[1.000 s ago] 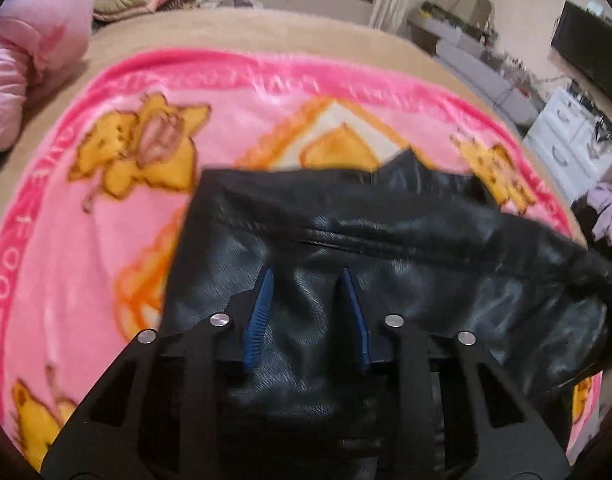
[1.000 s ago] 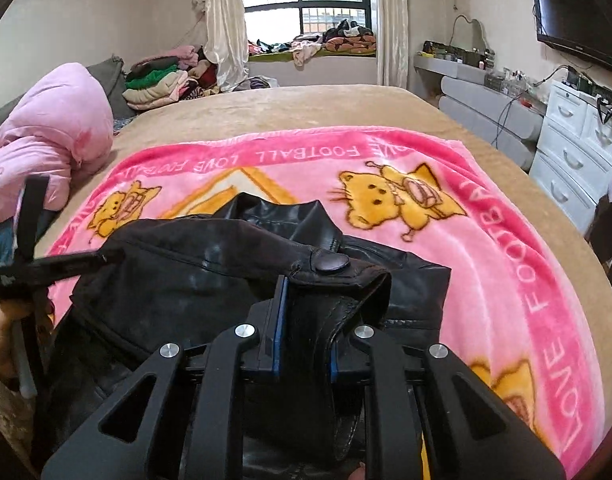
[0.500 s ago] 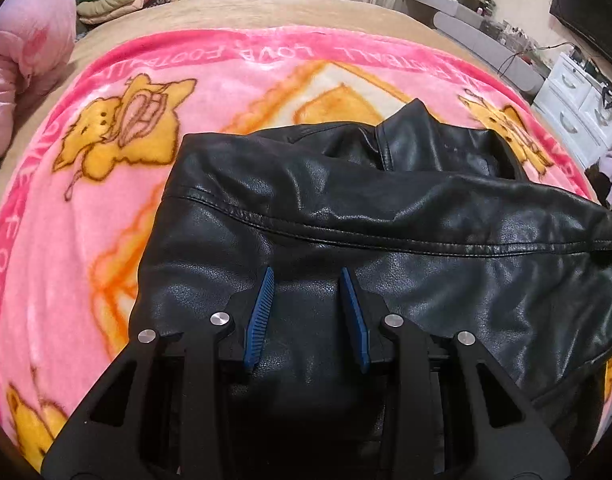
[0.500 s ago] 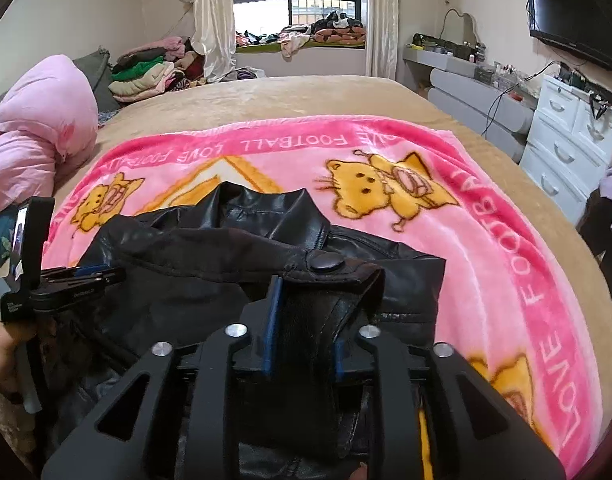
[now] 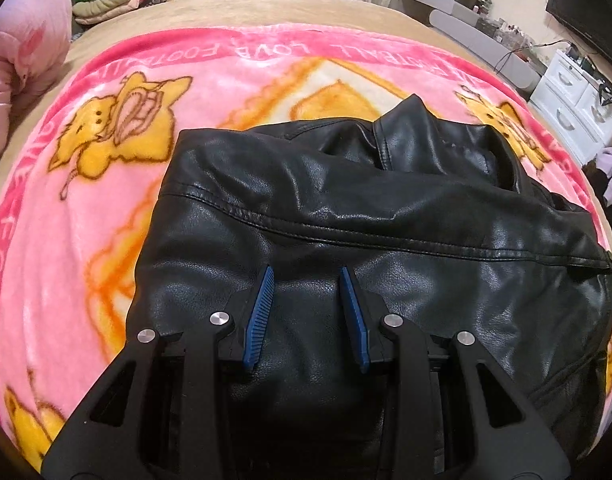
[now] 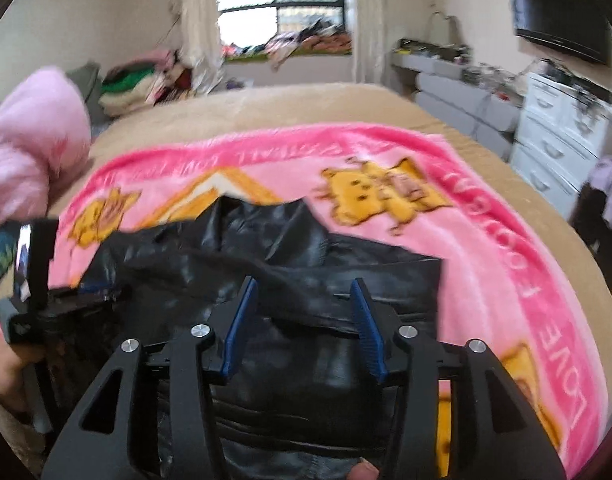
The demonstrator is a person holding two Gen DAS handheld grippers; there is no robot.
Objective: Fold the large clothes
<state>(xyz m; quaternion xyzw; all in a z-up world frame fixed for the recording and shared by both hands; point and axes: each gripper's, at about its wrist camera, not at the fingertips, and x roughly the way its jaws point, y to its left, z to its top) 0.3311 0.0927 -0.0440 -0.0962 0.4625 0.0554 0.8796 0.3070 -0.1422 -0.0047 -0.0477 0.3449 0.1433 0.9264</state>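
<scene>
Right wrist view: the right hand-held gripper now stands with its fingers apart and nothing between them, where half a second ago it was clamped on the snap-buttoned edge of the jacket. That edge has dropped onto the garment, so this fold looks laid down. The left hand-held gripper is likewise spread, hovering over the leather, as it was before. The jacket lies folded over on the blanket on the bed, toward its near edge, collar pointing to the far edge. I judge the next step to be another fold or smoothing. The blanket's border reads "LOVE FOOTBALL", upside down from here; the jacket shows no label.
</scene>
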